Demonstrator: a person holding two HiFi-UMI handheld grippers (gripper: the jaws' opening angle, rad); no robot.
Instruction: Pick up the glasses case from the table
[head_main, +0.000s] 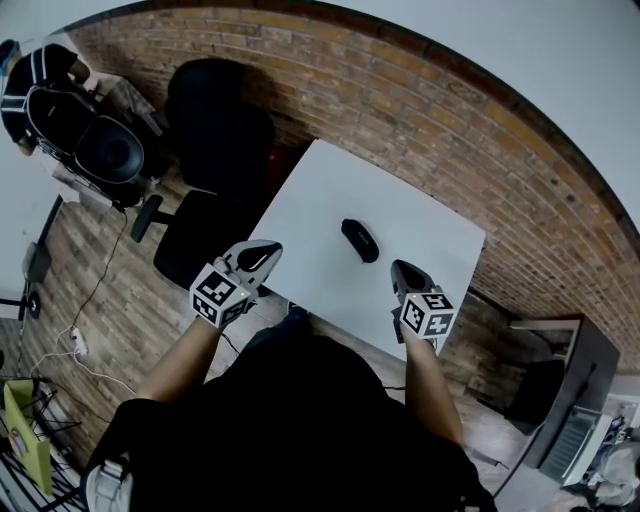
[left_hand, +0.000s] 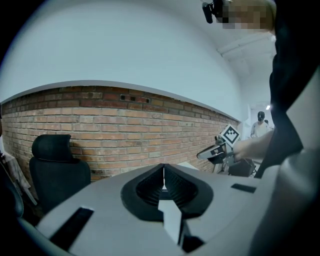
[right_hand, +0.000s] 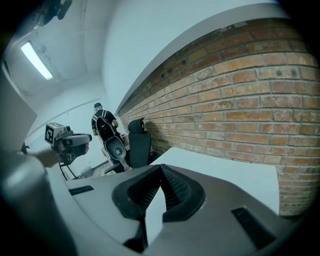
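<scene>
Approach step: the case is not yet grasped.
The black oval glasses case (head_main: 359, 240) lies mid white surface (head_main: 320, 195), ahead of left gripper (head_main: 262, 252) and right gripper (head_main: 405, 272). Both grippers' fingers are closed and empty, so one must open first.

Bare brick wall (head_main: 420, 110), wooden plank floor (head_main: 100, 290), black office chair (head_main: 215, 140), strip light (right_hand: 36, 61) overhead

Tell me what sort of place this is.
Probably an office or studio workroom: a bare brick wall, a white table set against it, and a black office chair beside the table.
</scene>
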